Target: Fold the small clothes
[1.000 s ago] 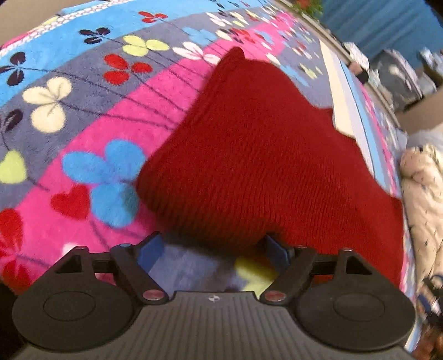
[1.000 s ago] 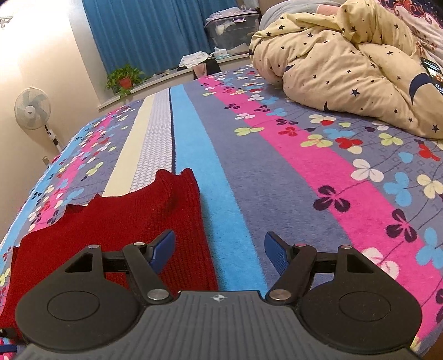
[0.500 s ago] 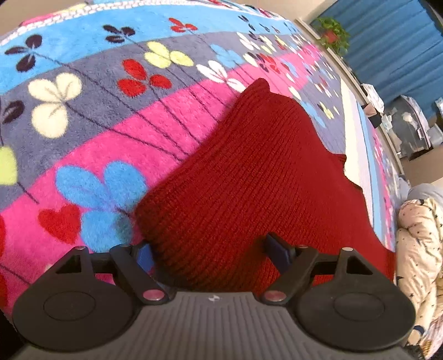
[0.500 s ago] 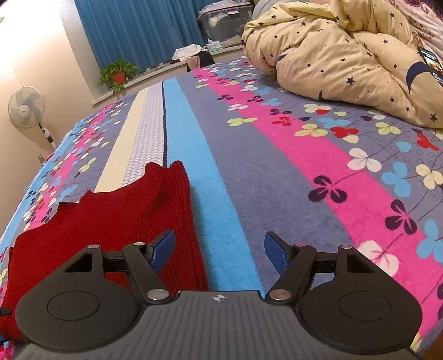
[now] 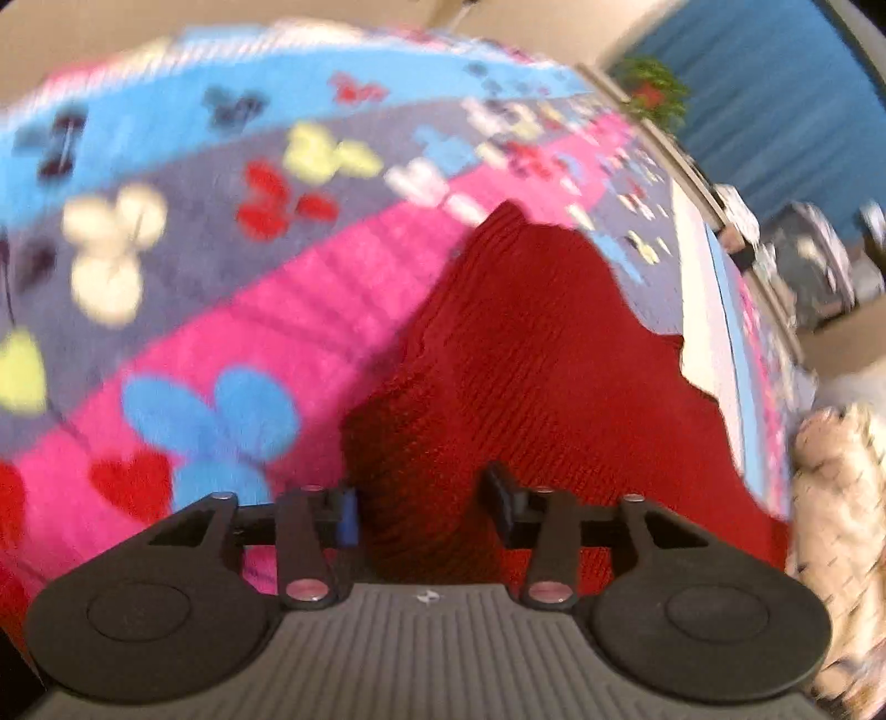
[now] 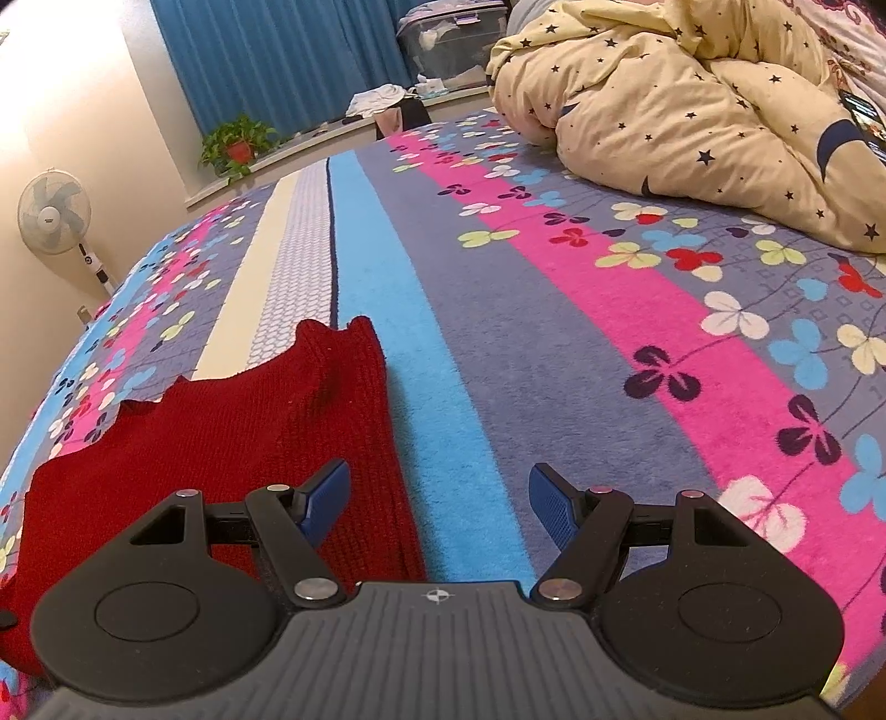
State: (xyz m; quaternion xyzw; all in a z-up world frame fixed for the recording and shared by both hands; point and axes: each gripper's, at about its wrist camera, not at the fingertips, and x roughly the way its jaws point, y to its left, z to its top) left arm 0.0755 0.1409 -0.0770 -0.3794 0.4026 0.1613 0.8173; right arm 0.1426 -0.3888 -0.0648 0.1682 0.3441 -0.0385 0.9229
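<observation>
My left gripper has its jaws pulled in around a bunched-up edge of the red sweater; the knit fills the gap between the fingers and looks pinched, though that view is pretty blurry so I can't swear how tight the hold is. The sweater itself lies spread on the flowery blanket, mostly over the pink stripe, running away from me toward the far side of the bed.

My right gripper is wide apart with nothing in it; it hangs over the blue stripe just beside the sweater's right edge, left finger over the knit, right finger over bare blanket.

Other stuff around: a big star-print duvet is heaped on the far right of the bed, well apart from the sweater; a standing fan is by the wall on the left; a potted plant sits on the ledge under the blue curtains; a plastic storage box is back there too.
</observation>
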